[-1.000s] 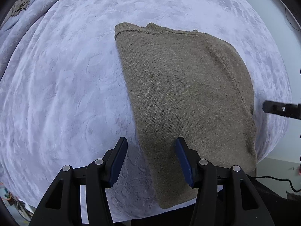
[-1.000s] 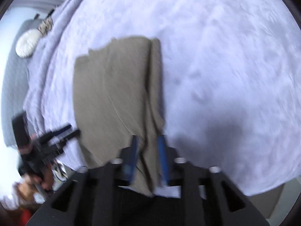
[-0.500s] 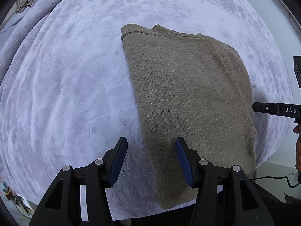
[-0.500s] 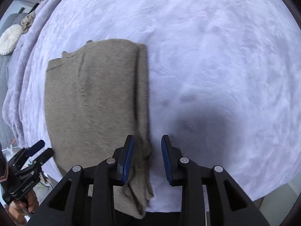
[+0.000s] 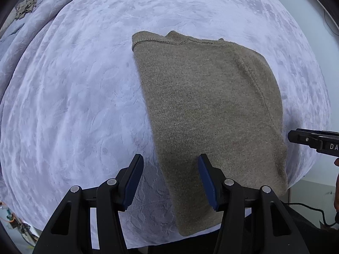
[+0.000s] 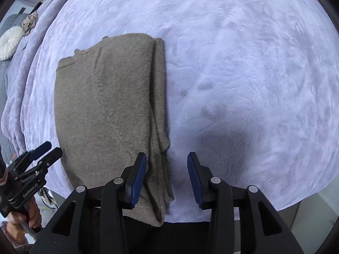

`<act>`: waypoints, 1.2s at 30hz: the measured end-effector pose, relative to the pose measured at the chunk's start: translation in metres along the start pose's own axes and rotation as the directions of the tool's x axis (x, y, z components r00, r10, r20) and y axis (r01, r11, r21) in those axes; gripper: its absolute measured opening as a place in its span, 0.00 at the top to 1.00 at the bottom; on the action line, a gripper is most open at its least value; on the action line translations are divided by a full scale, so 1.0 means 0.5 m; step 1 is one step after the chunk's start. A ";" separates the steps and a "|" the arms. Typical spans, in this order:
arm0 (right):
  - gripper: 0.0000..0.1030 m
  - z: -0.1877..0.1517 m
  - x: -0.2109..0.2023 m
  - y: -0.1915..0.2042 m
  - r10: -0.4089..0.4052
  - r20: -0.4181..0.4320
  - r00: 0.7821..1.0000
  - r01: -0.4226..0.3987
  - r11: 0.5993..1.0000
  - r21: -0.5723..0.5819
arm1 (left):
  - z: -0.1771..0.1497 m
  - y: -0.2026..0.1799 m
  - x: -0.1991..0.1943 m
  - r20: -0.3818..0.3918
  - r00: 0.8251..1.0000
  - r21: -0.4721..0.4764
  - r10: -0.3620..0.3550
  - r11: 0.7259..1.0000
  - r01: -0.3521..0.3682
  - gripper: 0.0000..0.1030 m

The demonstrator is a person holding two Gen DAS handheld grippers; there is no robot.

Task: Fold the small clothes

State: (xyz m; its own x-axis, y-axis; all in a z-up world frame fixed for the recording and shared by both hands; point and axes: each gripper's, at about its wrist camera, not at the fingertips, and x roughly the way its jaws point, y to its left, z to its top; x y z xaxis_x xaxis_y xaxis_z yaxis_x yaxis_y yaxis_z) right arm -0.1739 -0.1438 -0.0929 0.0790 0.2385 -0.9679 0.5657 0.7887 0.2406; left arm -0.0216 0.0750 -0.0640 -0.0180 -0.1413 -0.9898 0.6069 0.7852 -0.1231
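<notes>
Item 1: left gripper [image 5: 170, 177], jaws spread wide, holding nothing; it straddles the near left edge of the garment, apparently placed to take the hem corner.

Item 2: olive-brown knit sweater [image 5: 207, 114], folded lengthwise into a long panel, lying flat on a lavender plush blanket [image 5: 74, 105], neckline at the far end; laid so, it looks ready for a crosswise fold.

Item 3: right gripper [image 6: 167, 176], jaws wide apart, empty, just beside the layered right edge near the hem.
</notes>
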 end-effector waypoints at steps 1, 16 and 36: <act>0.58 -0.001 0.000 0.006 -0.004 -0.003 1.000 0.004 1.000 -0.006 | 0.000 0.001 0.000 -0.002 1.000 -0.002 0.000 1.000 0.000 0.47; 0.37 0.023 0.000 0.098 -0.050 0.040 0.998 0.052 0.997 -0.056 | 0.000 0.000 -0.017 0.012 1.000 -0.025 0.026 0.999 -0.026 0.00; 0.00 0.024 -0.034 0.151 -0.092 0.121 0.988 0.102 0.992 -0.078 | 0.009 0.037 -0.037 -0.014 0.981 -0.146 0.192 0.970 -0.192 0.00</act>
State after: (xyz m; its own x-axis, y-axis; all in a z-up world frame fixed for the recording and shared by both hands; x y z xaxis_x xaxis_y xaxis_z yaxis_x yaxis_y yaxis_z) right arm -0.1228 -0.0953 -0.0592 0.1250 0.0949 -0.9876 0.5054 0.8505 0.1457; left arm -0.0064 0.0895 -0.0475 0.0880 0.0209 -0.9959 0.4765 0.8771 0.0605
